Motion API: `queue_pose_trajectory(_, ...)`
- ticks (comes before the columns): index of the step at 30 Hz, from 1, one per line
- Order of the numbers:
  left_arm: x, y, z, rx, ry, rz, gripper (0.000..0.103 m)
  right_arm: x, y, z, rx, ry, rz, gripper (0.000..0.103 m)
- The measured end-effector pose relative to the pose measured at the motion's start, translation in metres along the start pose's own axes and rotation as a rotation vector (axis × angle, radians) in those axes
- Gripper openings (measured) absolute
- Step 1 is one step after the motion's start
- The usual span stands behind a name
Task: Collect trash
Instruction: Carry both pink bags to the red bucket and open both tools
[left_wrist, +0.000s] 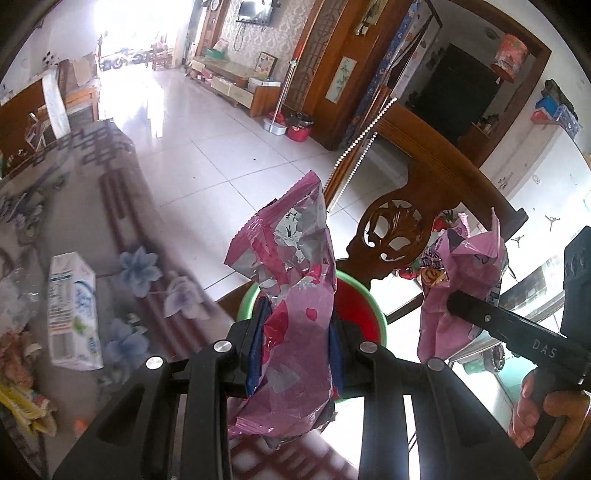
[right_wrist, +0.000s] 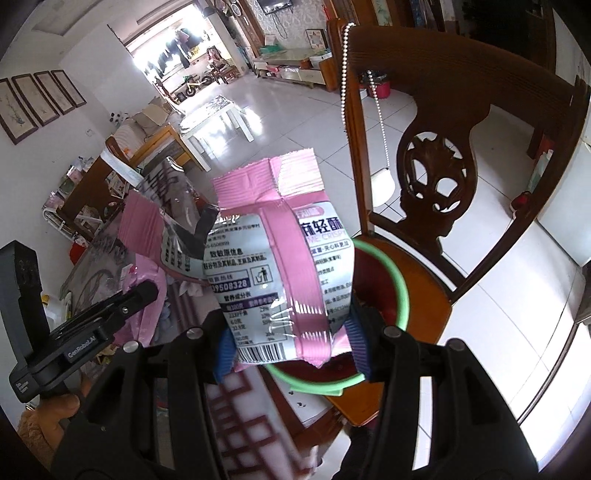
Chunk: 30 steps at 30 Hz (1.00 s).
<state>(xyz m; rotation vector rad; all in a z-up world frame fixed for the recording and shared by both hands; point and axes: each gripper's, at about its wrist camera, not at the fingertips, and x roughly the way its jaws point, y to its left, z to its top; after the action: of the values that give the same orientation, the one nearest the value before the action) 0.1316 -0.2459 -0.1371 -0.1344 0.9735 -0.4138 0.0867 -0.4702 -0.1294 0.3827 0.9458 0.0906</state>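
My left gripper (left_wrist: 297, 347) is shut on a crumpled pink and silver snack wrapper (left_wrist: 291, 266), held above a red bin with a green rim (left_wrist: 380, 317) that stands on a wooden chair. My right gripper (right_wrist: 291, 343) is shut on a pink and white snack bag (right_wrist: 280, 266) with printed text, held just above the same green-rimmed bin (right_wrist: 402, 284). The right gripper also shows in the left wrist view (left_wrist: 465, 306), holding its pink bag (left_wrist: 461, 280). The left gripper shows at the left of the right wrist view (right_wrist: 144, 295) with its wrapper (right_wrist: 166, 229).
A carved wooden chair back (left_wrist: 402, 221) rises behind the bin, with a bead chain (right_wrist: 345, 66) hanging on it. On the table with the flowered cloth (left_wrist: 140, 229) lie a white carton (left_wrist: 72, 314) and more wrappers (left_wrist: 22, 398) at the left edge. A tiled floor (left_wrist: 221, 147) lies beyond.
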Motion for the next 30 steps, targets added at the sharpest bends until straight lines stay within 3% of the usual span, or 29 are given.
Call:
queue_pose_trajectory(9,0.036,-0.029,0.010,-0.007,0.042,-0.025,0.028,0.005,-0.028,0.019,-0.014,0.020,0.010,0.050)
queue_pose_trajectory(11,0.043,-0.033,0.010,-0.001,0.068,-0.048,0.034,0.007,-0.032,0.020,-0.013,0.025,0.017,0.050)
queue_pose_trajectory(13,0.047,-0.037,0.010,0.007,0.081,-0.036,0.064,0.011,-0.035,0.022,-0.008,0.036,0.036,0.054)
queue_pose_trajectory(14,0.047,-0.038,0.009,0.005,0.073,-0.029,0.069,0.012,-0.035,0.022,-0.007,0.040,0.043,0.055)
queue_pose_trajectory(22,0.033,-0.029,0.007,-0.044,0.054,0.003,0.071,0.024,-0.037,0.022,0.025,0.049,0.065,0.077)
queue_pose_trajectory(30,0.004,0.000,-0.010,-0.100,0.016,0.037,0.071,0.033,-0.018,0.021,0.014,0.068,0.069,0.079)
